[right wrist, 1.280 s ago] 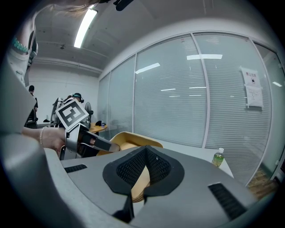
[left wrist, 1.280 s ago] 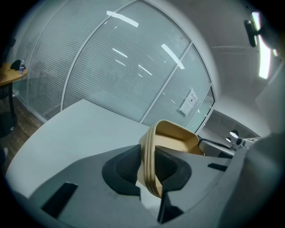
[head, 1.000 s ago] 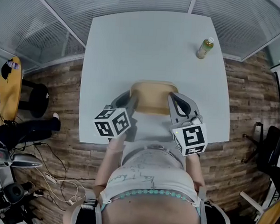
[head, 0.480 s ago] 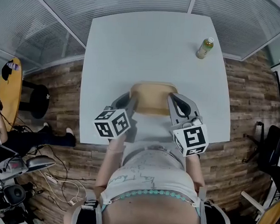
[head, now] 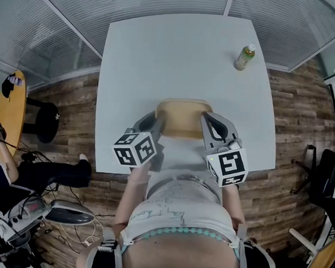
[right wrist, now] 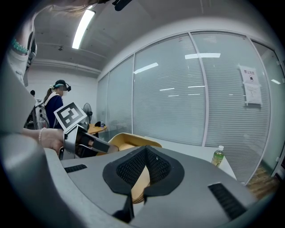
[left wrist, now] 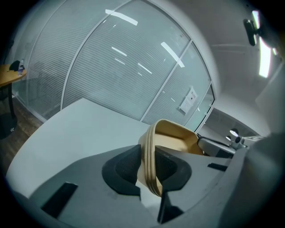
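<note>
- The left gripper (left wrist: pixel 149 173) has its jaws narrowed onto the left rim of a tan tray (head: pixel 183 115). The rim runs upright between the pads.
- The right gripper (right wrist: pixel 140 177) is clamped the same way on the tray's right rim, with the tan edge showing in the gap between its jaws.
- The tray spans the space between the two grippers, and its hollow side faces up.
- It is over the near middle of the white table (head: pixel 173 51), close to the near edge. No view shows whether it touches the tabletop.
- A green bottle (head: pixel 245 57) stands upright at the table's far right corner, well apart from the tray.
- A round yellow table (head: pixel 10 111) stands on the wooden floor (head: pixel 78 101), off to the left.
</note>
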A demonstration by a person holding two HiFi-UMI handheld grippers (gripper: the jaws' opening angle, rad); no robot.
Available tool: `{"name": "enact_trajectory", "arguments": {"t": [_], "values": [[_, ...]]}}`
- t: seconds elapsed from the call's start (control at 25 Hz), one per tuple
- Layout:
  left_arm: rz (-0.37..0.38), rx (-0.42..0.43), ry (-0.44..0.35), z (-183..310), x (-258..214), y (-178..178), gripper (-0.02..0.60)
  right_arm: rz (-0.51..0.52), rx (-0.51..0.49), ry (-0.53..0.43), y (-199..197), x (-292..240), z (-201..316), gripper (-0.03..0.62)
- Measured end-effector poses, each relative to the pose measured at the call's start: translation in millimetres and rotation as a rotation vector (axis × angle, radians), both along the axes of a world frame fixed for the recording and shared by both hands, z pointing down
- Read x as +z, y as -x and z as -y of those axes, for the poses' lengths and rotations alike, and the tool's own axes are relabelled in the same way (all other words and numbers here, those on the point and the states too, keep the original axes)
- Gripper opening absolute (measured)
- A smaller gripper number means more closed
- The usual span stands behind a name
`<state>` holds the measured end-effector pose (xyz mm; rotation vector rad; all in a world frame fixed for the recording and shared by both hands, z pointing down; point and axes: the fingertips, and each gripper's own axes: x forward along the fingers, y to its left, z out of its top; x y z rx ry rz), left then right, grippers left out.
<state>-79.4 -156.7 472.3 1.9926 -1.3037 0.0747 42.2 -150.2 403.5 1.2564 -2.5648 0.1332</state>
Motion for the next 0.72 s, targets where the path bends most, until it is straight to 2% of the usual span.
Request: {"name": "enact_trajectory", "arguments": {"t": [0.24, 0.72], "values": [[0.004, -0.002, 0.003, -7.1, 2.6, -11.2, 0.052, -0.004, -0.005, 0.003, -10.6, 3.4, -5.7, 0.000], [0.000, -0.002, 0.007, -3.2, 2.8, -2.9, 0.052, -0.010, -0.009, 0.007, -1.9, 3.4, -2.4, -0.002]]}}
